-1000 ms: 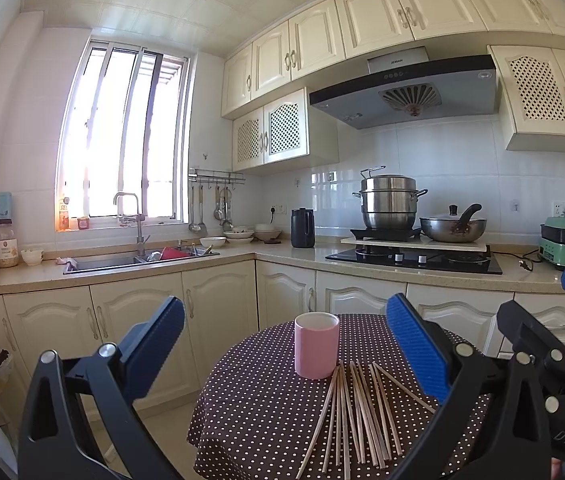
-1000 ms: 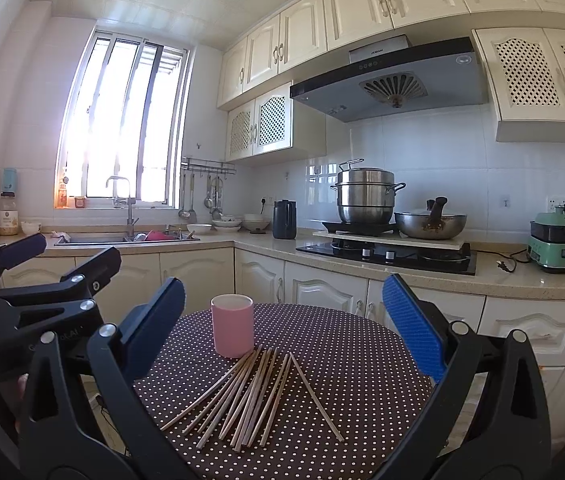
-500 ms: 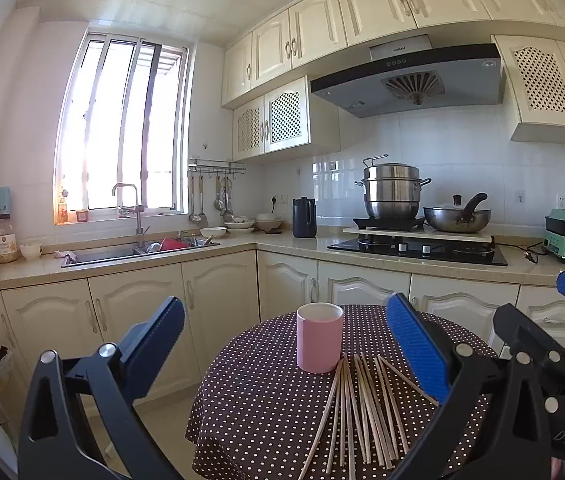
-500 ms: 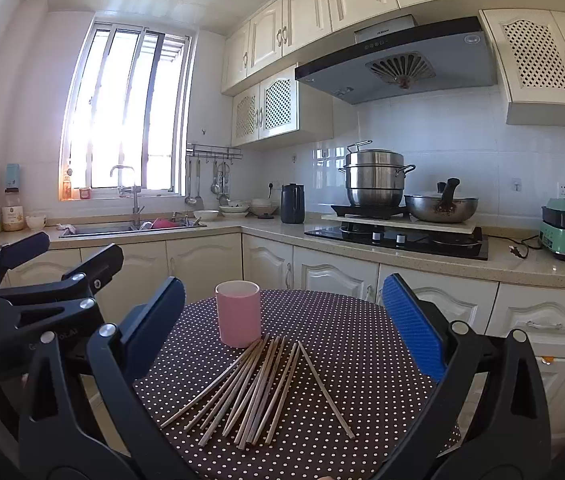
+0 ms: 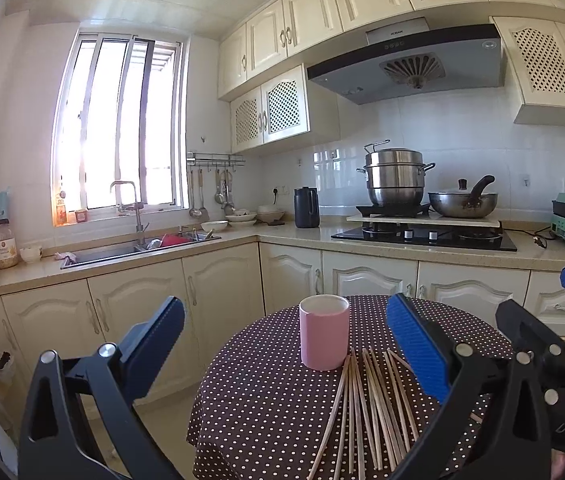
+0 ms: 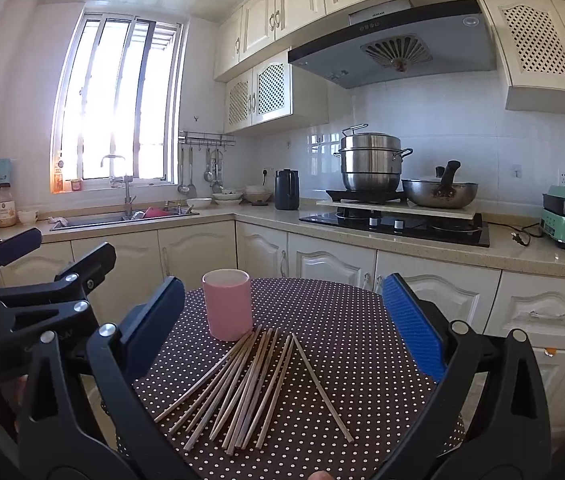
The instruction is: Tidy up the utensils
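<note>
A pink cup (image 6: 227, 305) stands upright on a round table under a brown polka-dot tablecloth (image 6: 354, 344), and a loose fan of wooden chopsticks (image 6: 250, 388) lies flat on the cloth just in front of the cup, the far tips of a few almost at its base. The left gripper (image 5: 282, 344) and the right gripper (image 6: 282, 320) both hover above the near edge of the table with their blue-padded jaws spread wide and nothing between them, the left one to the left of the cup and the right one facing the chopsticks
</note>
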`<state>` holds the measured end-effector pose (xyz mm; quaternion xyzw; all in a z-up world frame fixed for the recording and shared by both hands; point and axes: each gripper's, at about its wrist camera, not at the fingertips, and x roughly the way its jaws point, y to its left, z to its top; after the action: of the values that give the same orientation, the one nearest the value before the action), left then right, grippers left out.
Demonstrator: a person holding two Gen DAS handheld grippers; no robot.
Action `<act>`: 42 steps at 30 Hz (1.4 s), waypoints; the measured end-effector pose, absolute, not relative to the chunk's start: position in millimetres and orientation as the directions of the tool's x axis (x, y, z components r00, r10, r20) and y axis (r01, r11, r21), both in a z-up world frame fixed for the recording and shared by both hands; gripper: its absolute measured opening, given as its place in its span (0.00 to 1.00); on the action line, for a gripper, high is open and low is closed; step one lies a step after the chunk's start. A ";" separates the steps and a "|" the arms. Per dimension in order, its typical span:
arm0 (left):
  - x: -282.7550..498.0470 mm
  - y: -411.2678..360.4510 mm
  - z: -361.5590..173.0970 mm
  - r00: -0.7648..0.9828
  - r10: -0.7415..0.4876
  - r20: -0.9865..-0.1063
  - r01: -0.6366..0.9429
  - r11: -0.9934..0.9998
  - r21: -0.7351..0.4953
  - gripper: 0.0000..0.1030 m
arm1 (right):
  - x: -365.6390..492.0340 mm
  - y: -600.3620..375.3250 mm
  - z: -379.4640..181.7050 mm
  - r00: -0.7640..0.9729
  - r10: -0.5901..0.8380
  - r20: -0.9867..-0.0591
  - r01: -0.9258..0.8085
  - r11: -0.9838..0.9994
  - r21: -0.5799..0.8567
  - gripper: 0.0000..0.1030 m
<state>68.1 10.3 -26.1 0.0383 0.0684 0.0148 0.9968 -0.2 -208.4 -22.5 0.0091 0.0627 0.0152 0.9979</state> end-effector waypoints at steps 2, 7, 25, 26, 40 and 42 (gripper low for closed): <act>71.9 9.1 -27.6 0.990 0.035 -0.137 -0.024 0.997 0.079 0.96 | 3.2 -209.2 -24.3 0.991 0.032 -0.130 -0.030 0.999 0.022 0.94; 82.6 5.7 -33.1 0.988 0.033 -0.148 -0.021 0.996 0.085 0.96 | 14.5 -212.5 -28.3 0.988 0.037 -0.150 -0.035 0.999 0.014 0.94; 167.6 14.2 -75.4 0.907 -0.027 -0.420 0.069 0.994 0.085 0.96 | 91.8 -234.1 -60.7 0.915 0.106 -0.390 -0.115 0.993 0.001 0.93; 177.8 16.0 -79.8 0.890 -0.028 -0.455 0.081 0.992 0.098 0.94 | 98.9 -236.0 -63.9 0.905 0.111 -0.410 -0.121 0.993 0.000 0.90; 276.4 10.0 -165.9 0.491 -0.147 -0.859 0.314 0.949 0.017 0.52 | 203.1 -267.6 -122.0 0.561 0.263 -0.785 -0.246 0.958 0.146 0.43; 282.2 3.7 -173.5 0.468 -0.145 -0.872 0.321 0.947 0.015 0.47 | 207.8 -272.0 -127.4 0.525 0.277 -0.805 -0.249 0.954 0.166 0.38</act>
<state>282.2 3.7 -173.5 0.0885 0.4974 -0.1365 0.8521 207.8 -272.0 -127.4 0.0153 0.4633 0.1505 0.8732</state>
